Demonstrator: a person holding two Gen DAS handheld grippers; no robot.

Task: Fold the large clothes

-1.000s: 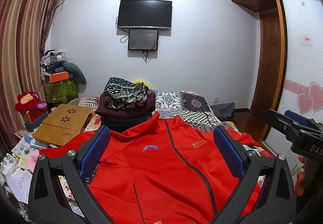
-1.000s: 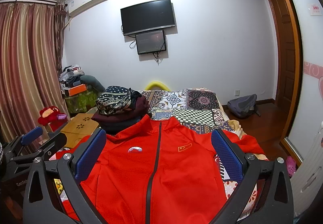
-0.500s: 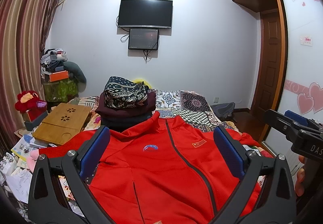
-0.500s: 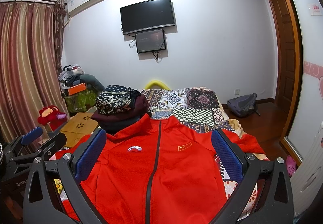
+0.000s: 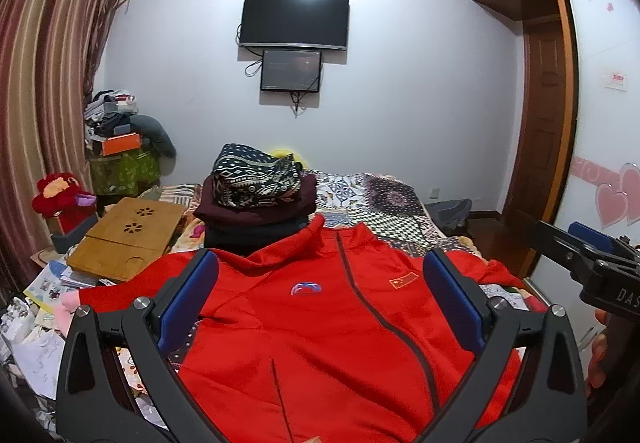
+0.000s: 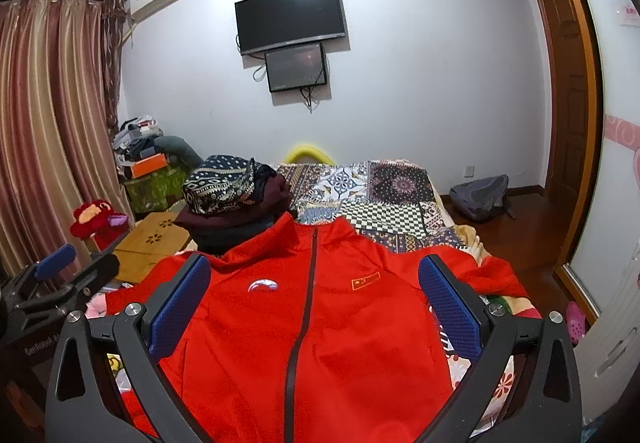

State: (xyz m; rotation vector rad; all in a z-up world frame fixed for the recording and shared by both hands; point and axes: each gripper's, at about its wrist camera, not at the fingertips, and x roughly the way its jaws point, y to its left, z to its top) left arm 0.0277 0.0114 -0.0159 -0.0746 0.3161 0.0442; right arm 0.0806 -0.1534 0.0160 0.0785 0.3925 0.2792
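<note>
Two grippers, left [image 5: 320, 299] and right [image 6: 314, 293], jaws wide apart, holding nothing, above red jacket [image 6: 320, 323]. Jacket lies flat on bed [image 6: 384, 211], front up, zipped. Soft, light, limp fabric, likely slightly slick; best pinched at shoulder seams or sleeve ends.

A red jacket [image 5: 320, 323] is spread flat, front up and zipped, on the bed [image 5: 384, 199], its collar lying against a stack of folded clothes [image 5: 256, 199]. The left gripper [image 5: 320, 299] is held above the jacket with its blue-padded jaws wide apart and nothing between them. The right gripper [image 5: 576, 251] is seen at the right edge, and a wooden lap tray [image 5: 128, 239] is seen at the left.
</note>
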